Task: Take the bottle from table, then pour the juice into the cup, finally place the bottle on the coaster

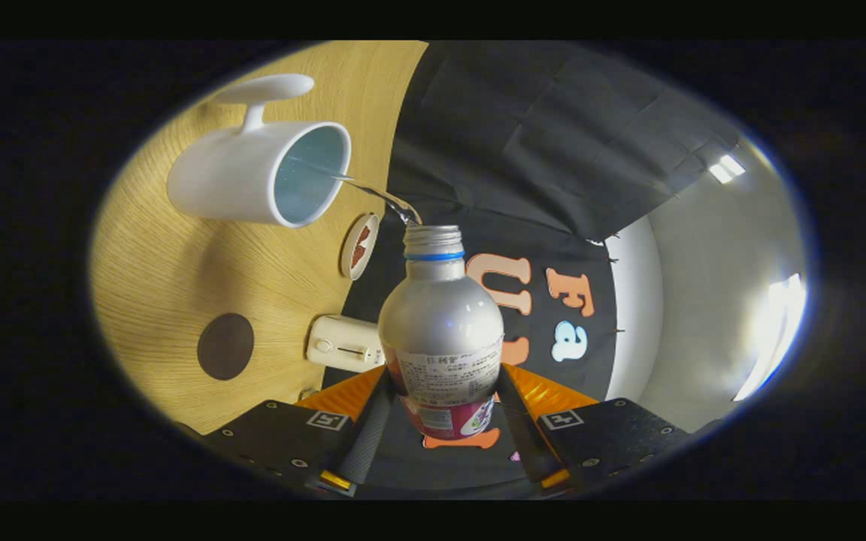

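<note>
My gripper (442,409) is shut on a silver bottle (440,323), both fingers pressing on its labelled lower body. The bottle has no cap and is tipped over toward the table, so the whole view is rolled sideways. A thin clear stream (373,191) runs from the bottle's mouth into the white mug (252,173), which stands on the wooden table (170,278) beyond the fingers. The mug's handle points away from the bottle. A dark round coaster (225,346) lies on the table, near my left finger (370,436).
A small round lid-like disc with a red pattern (360,246) lies on the table between the mug and the bottle neck. A cream box-shaped device (344,343) sits at the table's back edge beside the bottle. Black cloth wall and a pale wall stand behind.
</note>
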The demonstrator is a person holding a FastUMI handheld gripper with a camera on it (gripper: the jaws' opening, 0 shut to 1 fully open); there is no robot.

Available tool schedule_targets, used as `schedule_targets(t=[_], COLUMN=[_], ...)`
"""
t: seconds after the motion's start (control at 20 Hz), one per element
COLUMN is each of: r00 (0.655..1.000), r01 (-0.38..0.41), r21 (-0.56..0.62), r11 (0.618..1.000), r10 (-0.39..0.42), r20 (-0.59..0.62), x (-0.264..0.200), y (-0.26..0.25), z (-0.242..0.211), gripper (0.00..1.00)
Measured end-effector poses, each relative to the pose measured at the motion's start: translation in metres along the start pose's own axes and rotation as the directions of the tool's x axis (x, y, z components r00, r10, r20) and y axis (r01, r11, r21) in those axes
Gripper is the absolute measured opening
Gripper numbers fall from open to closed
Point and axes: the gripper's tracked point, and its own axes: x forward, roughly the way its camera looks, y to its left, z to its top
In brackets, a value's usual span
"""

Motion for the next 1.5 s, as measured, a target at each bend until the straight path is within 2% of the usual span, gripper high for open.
schedule_targets(t=[1.5], r00=[0.999], r01=[0.024], r21=[-0.135], r11=[0.991], r10=[-0.019], r20=[0.036], x=[-0.009], y=[-0.013], z=[0.013], gripper=[0.77])
